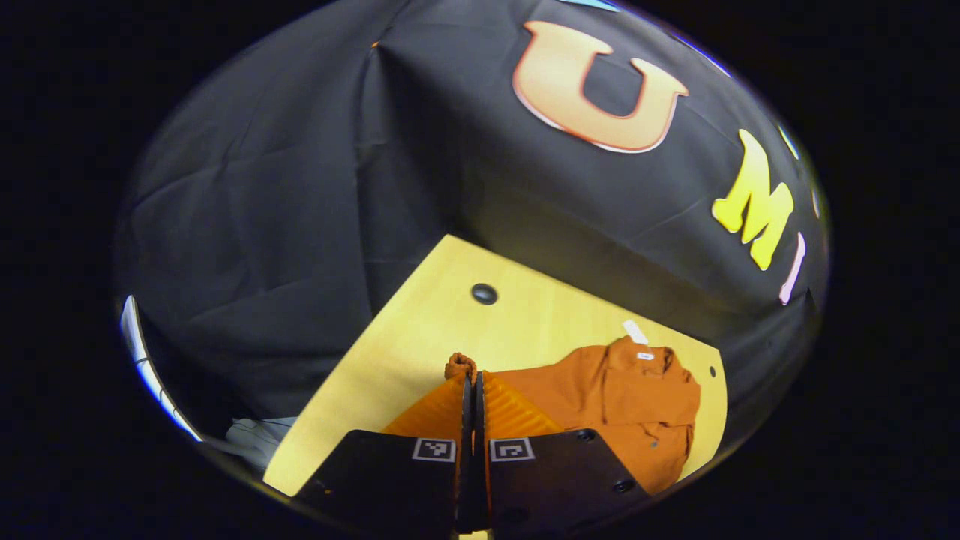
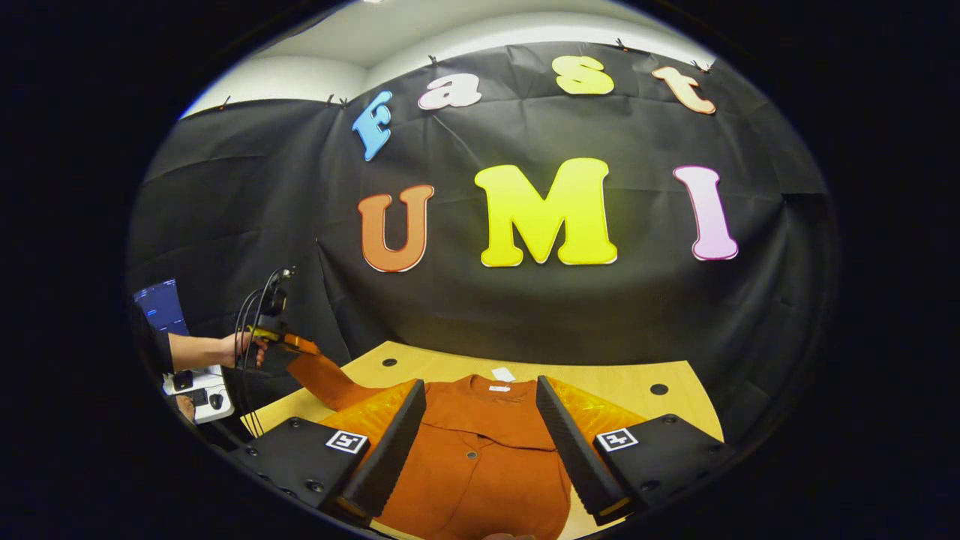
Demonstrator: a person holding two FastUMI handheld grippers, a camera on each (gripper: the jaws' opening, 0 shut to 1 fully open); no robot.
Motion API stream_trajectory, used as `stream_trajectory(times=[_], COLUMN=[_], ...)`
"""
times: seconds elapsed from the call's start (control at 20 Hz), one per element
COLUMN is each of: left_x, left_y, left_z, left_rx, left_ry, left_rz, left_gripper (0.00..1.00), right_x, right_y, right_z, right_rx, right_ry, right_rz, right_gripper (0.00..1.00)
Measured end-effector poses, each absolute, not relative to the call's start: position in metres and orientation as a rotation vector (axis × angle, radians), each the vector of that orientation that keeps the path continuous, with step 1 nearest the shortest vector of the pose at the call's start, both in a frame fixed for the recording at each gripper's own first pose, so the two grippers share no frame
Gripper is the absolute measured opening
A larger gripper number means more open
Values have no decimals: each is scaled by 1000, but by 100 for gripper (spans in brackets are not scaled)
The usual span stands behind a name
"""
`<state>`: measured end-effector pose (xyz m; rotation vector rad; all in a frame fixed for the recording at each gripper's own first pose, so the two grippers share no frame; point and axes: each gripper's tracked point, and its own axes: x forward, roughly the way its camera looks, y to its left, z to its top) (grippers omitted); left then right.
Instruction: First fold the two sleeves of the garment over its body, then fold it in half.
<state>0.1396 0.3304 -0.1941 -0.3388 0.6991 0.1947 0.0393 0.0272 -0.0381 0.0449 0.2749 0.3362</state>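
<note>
An orange buttoned garment (image 2: 480, 465) lies on the yellow wooden table (image 2: 622, 379), collar toward the far wall. My right gripper (image 2: 480, 386) hovers open above its chest, one finger on each side of the button line, holding nothing. In the left gripper view, the garment (image 1: 637, 397) spreads out to the right, and my left gripper (image 1: 474, 381) is shut on the bunched sleeve cuff (image 1: 460, 365). The right gripper view shows that left gripper (image 2: 279, 341) at the table's left edge, held by a hand (image 2: 244, 349), with the sleeve (image 2: 322, 379) lifted off the table and stretched outward.
A white tag (image 2: 502, 373) lies on the table just beyond the collar. Dark round holes (image 2: 658, 389) mark the tabletop. To the far left stands a desk (image 2: 196, 390) with a screen (image 2: 159, 306) and small devices. The black cloth wall closes off the back.
</note>
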Motion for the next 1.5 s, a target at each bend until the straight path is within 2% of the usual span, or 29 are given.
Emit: stream_trajectory(times=[0.3,0.55,0.9,1.2,1.25,1.3,1.5], left_x=[183,218,247,267,269,271,283], left_y=[171,27,-98,-162,-172,-181,-207], left_z=[-131,-134,-197,-292,-309,-325,-377], left_rx=[-262,-226,-162,-43,-28,-11,37], left_ry=[672,694,778,878,898,918,984], left_rz=[50,-84,-207,-247,-256,-266,-265], left_gripper=[3,2,3,3,0,3,3], right_x=[12,2,-16,-25,-26,-26,-26], right_y=[-31,-91,-188,-235,-241,-247,-265], right_z=[-1,6,5,-11,-14,-19,-32], right_rx=[53,122,160,154,145,134,114], right_ry=[185,170,173,222,232,244,294], right_rz=[350,292,140,44,33,22,-23], right_gripper=[95,93,95,95,95,95,95])
